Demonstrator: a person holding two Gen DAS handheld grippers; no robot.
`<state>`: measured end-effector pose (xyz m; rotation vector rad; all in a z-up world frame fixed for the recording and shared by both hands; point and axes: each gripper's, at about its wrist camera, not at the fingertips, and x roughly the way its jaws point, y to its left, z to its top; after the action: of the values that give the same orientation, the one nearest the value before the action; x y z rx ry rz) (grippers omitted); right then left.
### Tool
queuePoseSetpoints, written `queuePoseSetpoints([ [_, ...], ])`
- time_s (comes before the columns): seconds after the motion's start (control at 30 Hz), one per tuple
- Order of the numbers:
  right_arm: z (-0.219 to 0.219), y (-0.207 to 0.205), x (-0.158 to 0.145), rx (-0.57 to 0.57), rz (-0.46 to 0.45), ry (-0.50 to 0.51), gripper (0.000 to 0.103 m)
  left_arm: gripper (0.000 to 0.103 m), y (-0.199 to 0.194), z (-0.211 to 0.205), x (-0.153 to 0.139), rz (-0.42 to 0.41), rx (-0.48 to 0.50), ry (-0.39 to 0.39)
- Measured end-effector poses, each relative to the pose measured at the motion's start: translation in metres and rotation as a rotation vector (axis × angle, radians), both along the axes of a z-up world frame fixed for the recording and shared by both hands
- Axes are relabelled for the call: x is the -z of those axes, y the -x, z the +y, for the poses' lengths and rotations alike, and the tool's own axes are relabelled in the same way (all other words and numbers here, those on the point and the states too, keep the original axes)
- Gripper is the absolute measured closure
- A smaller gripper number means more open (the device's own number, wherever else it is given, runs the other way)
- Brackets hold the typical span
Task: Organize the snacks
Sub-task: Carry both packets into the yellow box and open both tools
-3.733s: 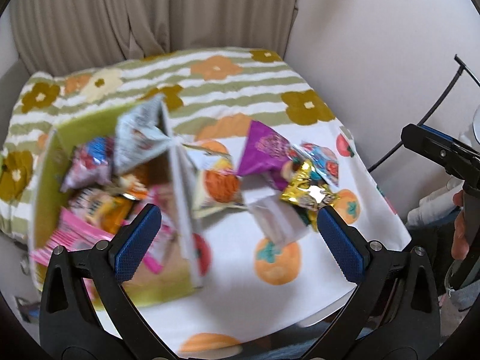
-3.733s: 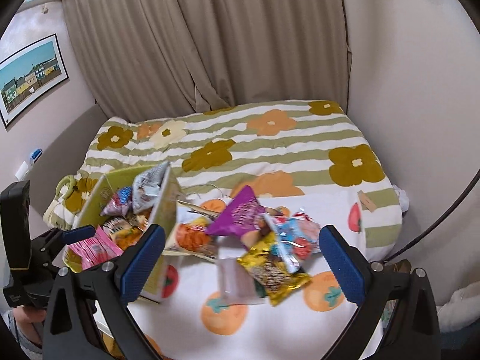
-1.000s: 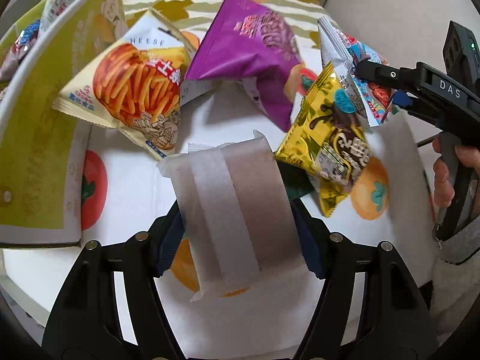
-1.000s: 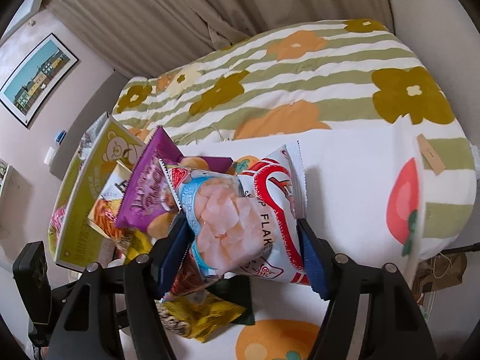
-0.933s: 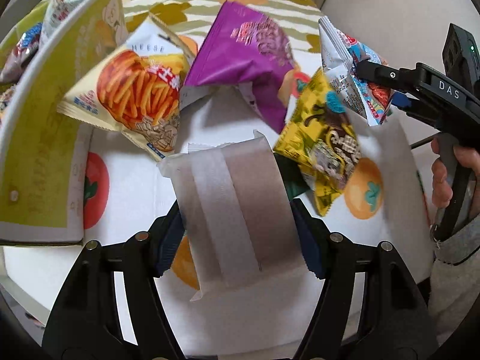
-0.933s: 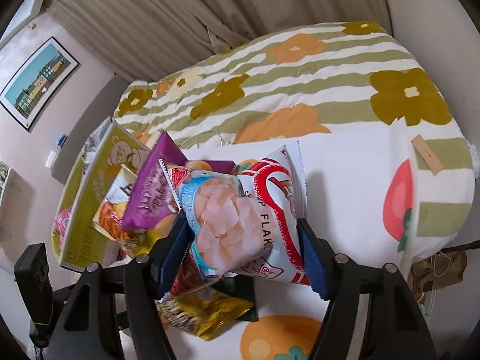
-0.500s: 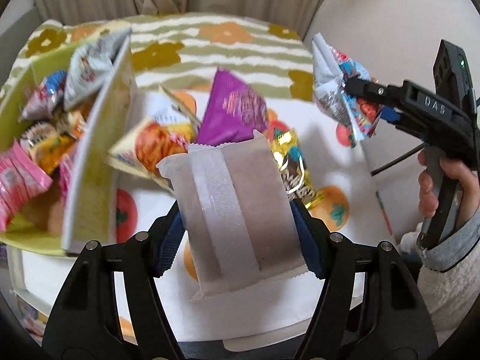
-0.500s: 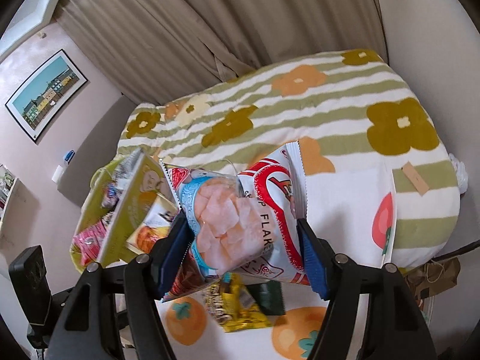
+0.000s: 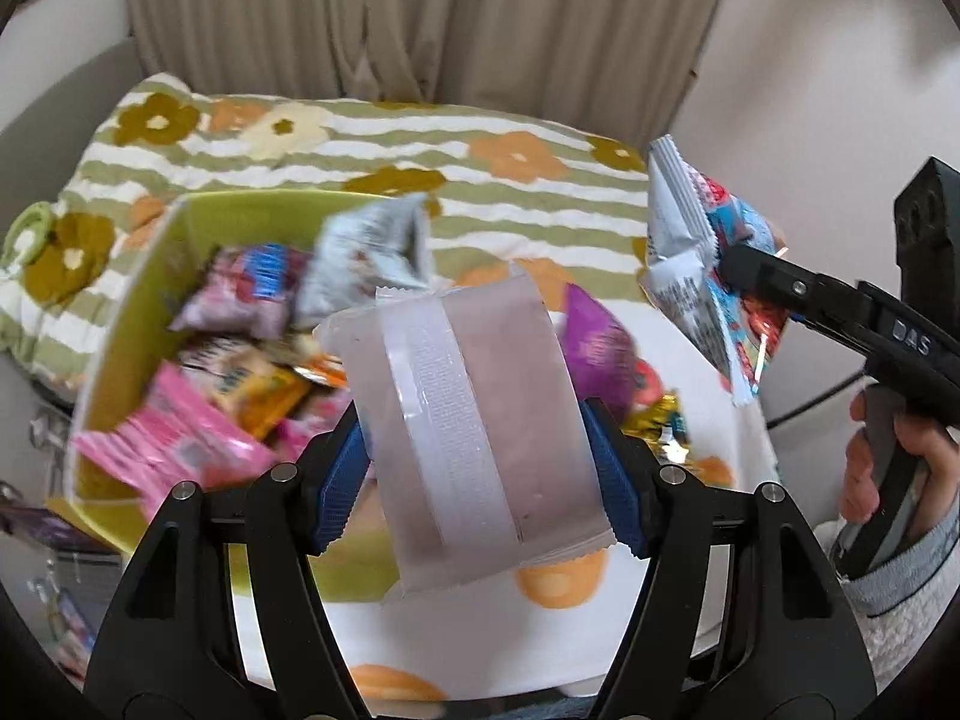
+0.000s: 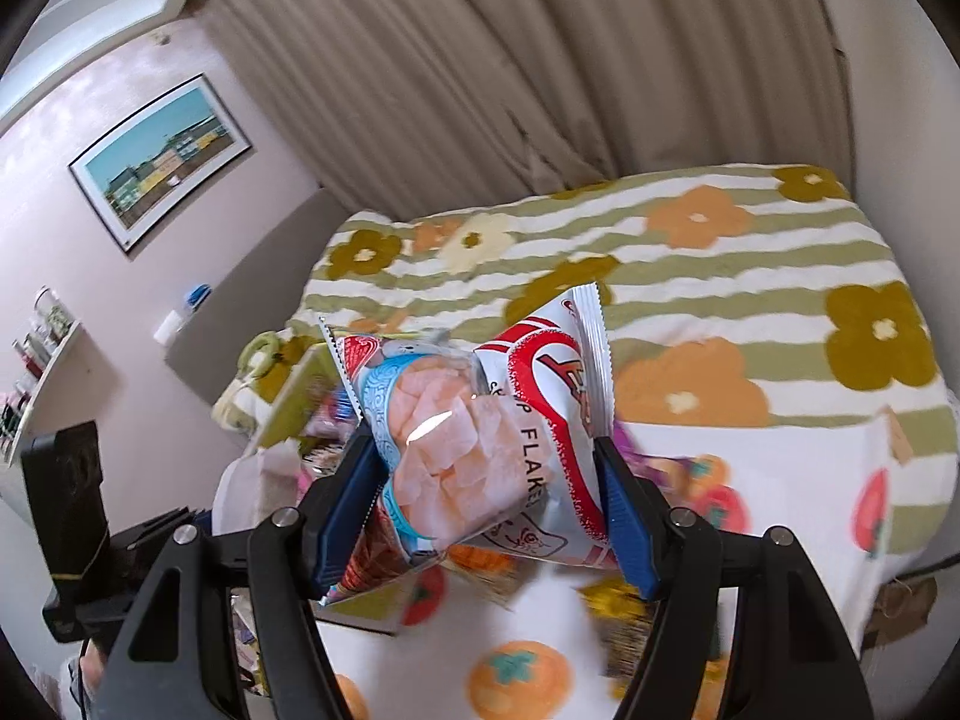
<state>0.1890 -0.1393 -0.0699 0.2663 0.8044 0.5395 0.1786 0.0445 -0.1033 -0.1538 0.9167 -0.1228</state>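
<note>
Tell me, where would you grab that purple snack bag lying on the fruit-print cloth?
Judging from the left wrist view, the purple bag sits puffed up on the cloth, half hidden behind the pale packet in the left tongs. I'd probably come from above and pinch its raised upper end across the flat sides, since the crimped edge there looks thin and stiff. Both tongs are full now.

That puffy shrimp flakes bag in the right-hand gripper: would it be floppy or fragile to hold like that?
The shrimp flakes bag looks air-puffed, bulging between the right gripper fingers, so it probably feels light and springy rather than limp. Its glossy film shows a glare spot, so it might slip in a loose grip. The pale flakes pictured suggest brittle contents; a hard squeeze would likely crush them.
</note>
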Motion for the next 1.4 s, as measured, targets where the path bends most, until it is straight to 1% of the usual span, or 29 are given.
queuePoseSetpoints([
  [0.1,0.032,-0.005,-0.001,-0.028,0.001,-0.007,0.037,0.038,-0.002,0.027,0.000,0.010,-0.017,-0.015],
  [0.17,0.055,-0.008,-0.001,-0.045,0.006,-0.015,0.037,0.038,-0.006,0.049,0.007,0.036,-0.017,-0.024],
  [0.3,0.094,-0.012,0.006,-0.068,0.020,-0.022,0.037,0.038,-0.010,0.081,0.029,0.096,-0.002,-0.036],
  [0.43,0.125,-0.011,0.015,-0.062,0.047,-0.014,0.037,0.037,-0.017,0.105,0.061,0.166,0.047,-0.024],
  [0.5,0.134,-0.009,0.021,-0.049,0.061,-0.002,0.037,0.031,-0.017,0.110,0.068,0.167,0.071,-0.043],
  [0.53,0.140,-0.008,0.024,-0.038,0.068,0.008,0.037,0.013,-0.016,0.115,0.070,0.156,0.075,-0.064],
  [0.57,0.143,-0.007,0.026,-0.030,0.073,0.017,0.037,0.001,-0.017,0.118,0.071,0.151,0.077,-0.073],
  [0.63,0.149,-0.003,0.030,-0.011,0.087,0.027,0.037,0.001,-0.014,0.130,0.070,0.134,0.082,-0.077],
  [0.7,0.154,0.001,0.033,0.004,0.098,0.037,0.037,0.001,-0.013,0.141,0.071,0.142,0.086,-0.065],
  [0.8,0.166,0.007,0.038,0.020,0.109,0.071,0.037,0.001,-0.006,0.162,0.065,0.123,0.074,-0.041],
  [0.9,0.179,0.010,0.041,0.030,0.121,0.103,0.037,0.001,-0.003,0.180,0.060,0.117,0.048,-0.038],
  [1.0,0.194,0.008,0.042,0.009,0.128,0.107,0.036,0.001,0.000,0.191,0.057,0.116,0.026,-0.031],
  [1.1,0.208,0.003,0.047,-0.020,0.146,0.108,0.035,0.001,0.001,0.198,0.056,0.112,-0.015,-0.032],
  [1.2,0.220,-0.004,0.054,-0.042,0.172,0.125,0.034,0.001,0.002,0.206,0.056,0.114,-0.057,-0.006],
  [1.23,0.222,-0.006,0.057,-0.041,0.179,0.127,0.030,0.001,0.003,0.208,0.056,0.113,-0.063,0.001],
  [1.27,0.224,-0.008,0.059,-0.039,0.183,0.134,0.019,0.001,0.002,0.209,0.056,0.114,-0.066,0.000],
  [1.3,0.225,-0.009,0.060,-0.039,0.180,0.134,0.015,0.001,0.002,0.211,0.056,0.113,-0.069,-0.007],
  [1.37,0.226,-0.007,0.060,-0.041,0.173,0.128,0.003,0.001,0.003,0.212,0.056,0.109,-0.075,-0.015],
  [1.4,0.226,-0.005,0.060,-0.044,0.163,0.129,0.001,0.001,0.004,0.213,0.057,0.109,-0.078,-0.013],
])
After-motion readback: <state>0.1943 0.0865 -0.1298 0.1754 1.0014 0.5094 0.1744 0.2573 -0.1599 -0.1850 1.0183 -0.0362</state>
